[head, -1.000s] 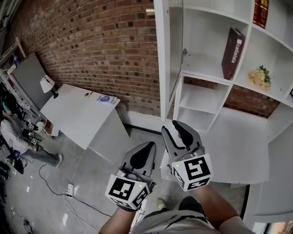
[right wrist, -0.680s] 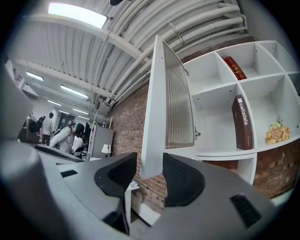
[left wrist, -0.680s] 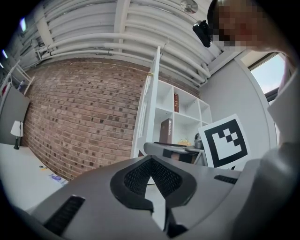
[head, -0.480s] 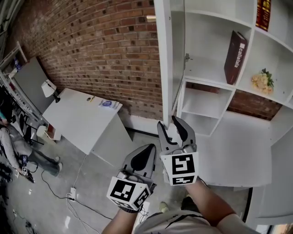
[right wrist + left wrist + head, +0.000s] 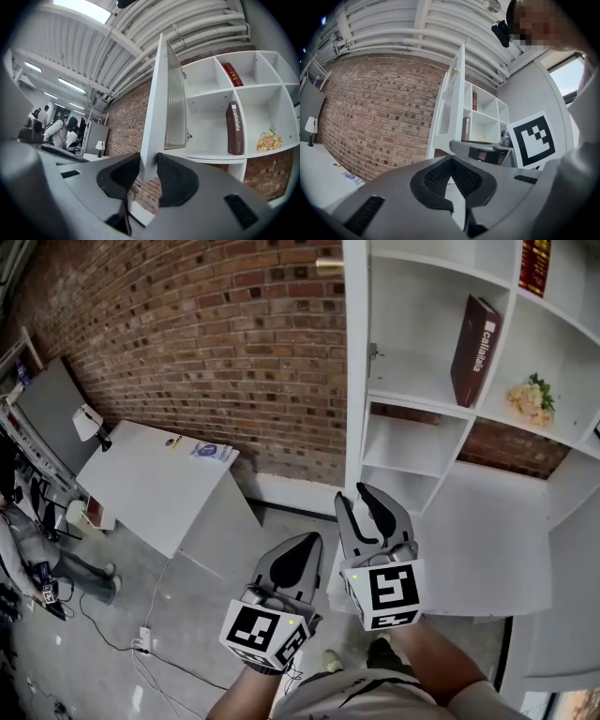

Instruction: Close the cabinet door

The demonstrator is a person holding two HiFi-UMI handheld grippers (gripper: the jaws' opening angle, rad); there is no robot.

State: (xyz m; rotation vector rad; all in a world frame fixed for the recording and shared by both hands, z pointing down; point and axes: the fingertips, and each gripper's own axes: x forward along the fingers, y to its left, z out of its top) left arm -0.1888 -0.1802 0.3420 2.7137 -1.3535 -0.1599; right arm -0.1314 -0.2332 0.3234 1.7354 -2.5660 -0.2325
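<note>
The white cabinet door (image 5: 354,362) stands swung out from the shelf cabinet (image 5: 422,399) and shows edge-on in the head view, with a brass knob (image 5: 328,265) near its top. Its ribbed glass panel (image 5: 176,108) shows in the right gripper view. My right gripper (image 5: 361,491) is level at the door's lower corner. Its jaws are closing, with the door's edge (image 5: 149,159) between the pads and both pads against it. My left gripper (image 5: 305,542) hangs beside it to the left, shut and empty, with its pads (image 5: 436,176) meeting at the tip.
A dark red book (image 5: 472,351) and a small flower bunch (image 5: 530,399) sit on the shelves. A brick wall (image 5: 234,343) runs behind the door. A white desk (image 5: 159,479) stands at the left, with people (image 5: 19,540) and floor cables (image 5: 141,634) beyond it.
The right gripper shifted a little left, then back right at the door's lower edge. The door now shows more edge-on. The left gripper stayed put.
</note>
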